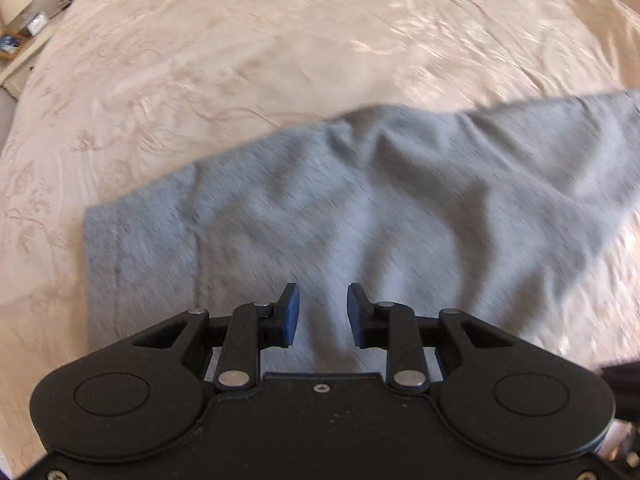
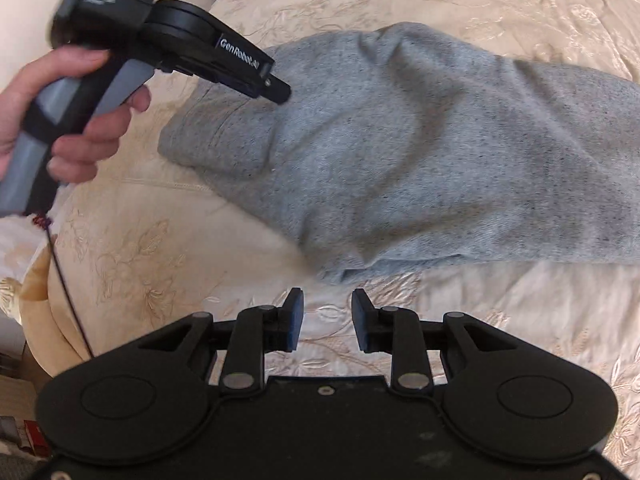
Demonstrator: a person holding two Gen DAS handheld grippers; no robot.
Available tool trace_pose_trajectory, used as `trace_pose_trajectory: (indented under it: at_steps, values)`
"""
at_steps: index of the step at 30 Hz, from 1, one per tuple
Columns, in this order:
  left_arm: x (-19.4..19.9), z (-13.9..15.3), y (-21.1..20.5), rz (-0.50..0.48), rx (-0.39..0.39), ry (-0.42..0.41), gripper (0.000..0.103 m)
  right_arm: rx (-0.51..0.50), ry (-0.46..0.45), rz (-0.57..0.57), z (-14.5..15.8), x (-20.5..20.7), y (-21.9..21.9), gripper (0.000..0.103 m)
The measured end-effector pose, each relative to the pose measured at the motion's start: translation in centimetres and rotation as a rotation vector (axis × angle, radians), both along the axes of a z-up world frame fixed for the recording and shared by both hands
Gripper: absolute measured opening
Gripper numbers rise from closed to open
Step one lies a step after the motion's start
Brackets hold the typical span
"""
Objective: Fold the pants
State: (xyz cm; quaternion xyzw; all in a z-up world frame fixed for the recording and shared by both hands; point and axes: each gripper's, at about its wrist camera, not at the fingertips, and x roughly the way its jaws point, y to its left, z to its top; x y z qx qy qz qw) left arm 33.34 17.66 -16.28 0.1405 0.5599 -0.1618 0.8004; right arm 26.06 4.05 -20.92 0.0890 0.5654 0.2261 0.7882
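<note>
Grey sweatpants (image 1: 360, 208) lie folded lengthwise on a cream embroidered bedspread (image 1: 200, 60). My left gripper (image 1: 323, 308) is open and empty, hovering just above the pants near the waistband end. In the right wrist view the pants (image 2: 400, 152) stretch from the waistband at left to the right edge. My right gripper (image 2: 326, 316) is open and empty above the bedspread (image 2: 160, 240), just short of the pants' near edge. The left gripper (image 2: 276, 90) shows there from the side, held by a hand, its tip over the waistband area.
A bedside table with a lamp and small items (image 1: 28, 12) stands at the far left of the bed. The bed's edge and a pillow corner (image 2: 32, 280) lie at the left in the right wrist view. A thin black cable (image 2: 68, 300) hangs from the left handle.
</note>
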Motion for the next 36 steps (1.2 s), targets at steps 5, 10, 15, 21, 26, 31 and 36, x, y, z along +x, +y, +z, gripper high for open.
trace_pose_trajectory:
  at_steps: [5,10,15,21,26,31,36]
  values:
    - [-3.4,0.5,1.0,0.027,-0.011,0.039,0.037,-0.027,-0.03,-0.016,-1.1,0.5,0.9,0.029]
    - [-5.2,0.7,3.2,0.108,-0.054,0.101,0.037,-0.035,-0.068,-0.03,-2.0,2.0,1.2,0.032]
    - [-5.7,0.4,4.9,0.181,-0.066,0.134,0.036,-0.034,-0.056,0.032,-2.8,2.4,2.8,0.033]
    - [-6.3,0.7,5.3,0.186,-0.079,0.127,0.036,-0.113,-0.11,0.046,-3.6,2.2,4.2,0.032]
    - [-6.8,1.2,5.2,0.169,-0.073,0.108,0.036,-0.088,-0.098,0.066,-3.6,3.1,4.6,0.007]
    - [-6.5,1.0,5.3,0.157,-0.071,0.117,0.036,-0.142,-0.204,0.196,-1.7,0.5,6.0,0.006]
    - [-5.4,1.3,5.4,0.139,-0.063,0.082,0.036,-0.164,-0.206,0.197,-2.1,0.3,7.2,0.008]
